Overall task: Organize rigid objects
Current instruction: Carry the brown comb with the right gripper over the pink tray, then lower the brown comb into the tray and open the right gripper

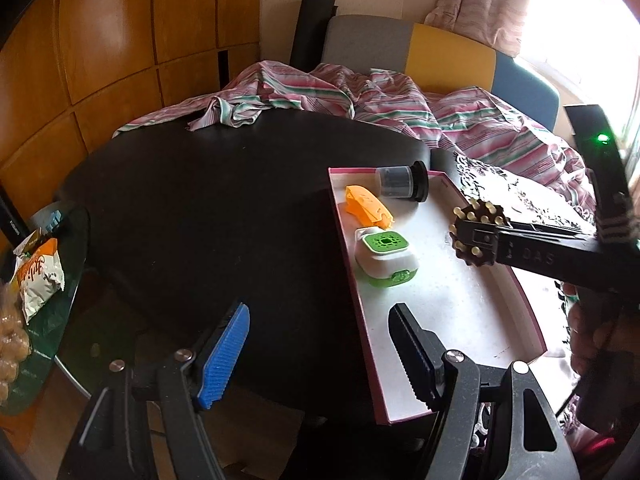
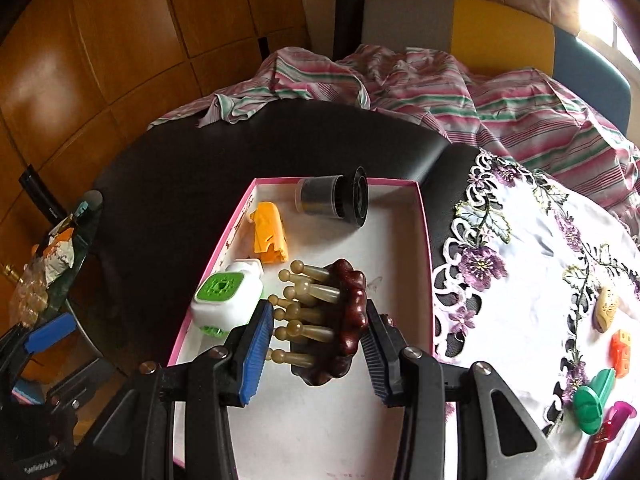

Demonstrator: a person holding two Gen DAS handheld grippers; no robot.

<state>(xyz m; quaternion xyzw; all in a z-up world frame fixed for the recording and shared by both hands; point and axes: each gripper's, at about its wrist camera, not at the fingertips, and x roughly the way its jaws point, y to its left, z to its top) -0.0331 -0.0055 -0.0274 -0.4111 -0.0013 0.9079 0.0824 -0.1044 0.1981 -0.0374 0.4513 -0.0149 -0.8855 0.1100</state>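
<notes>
Right gripper [image 2: 318, 354] is clamped on a dark wooden massager [image 2: 344, 320], jaws pressing either side of its scalloped head, and it hangs over the middle of the pink-rimmed box [image 2: 426, 248]. I count roughly seven tan ball-tipped pegs [image 2: 308, 290] jutting from that head, pointing to the left side of the box. From the left wrist view the same massager [image 1: 478, 236] sits in the air above the white box floor, not touching it.

Three things lie inside the box already: one clear jar with a black lid [image 2: 334, 198] on its side at the far end, one orange plastic piece [image 2: 270, 238] along the left wall, and one white-and-green device [image 2: 224, 302] just nearer than that, the two almost touching.

Left gripper [image 1: 320, 356] hangs spread wide with nothing between its pads, one blue pad [image 1: 224, 360] over the black table [image 1: 192, 208] and the dark one over the box corner.

Out on the embroidered cloth [image 2: 532, 300] to the right, five loose pieces wait: one tan [image 2: 606, 308], one orange [image 2: 620, 354], one green [image 2: 594, 400], one magenta [image 2: 620, 414], one red [image 2: 596, 454].
</notes>
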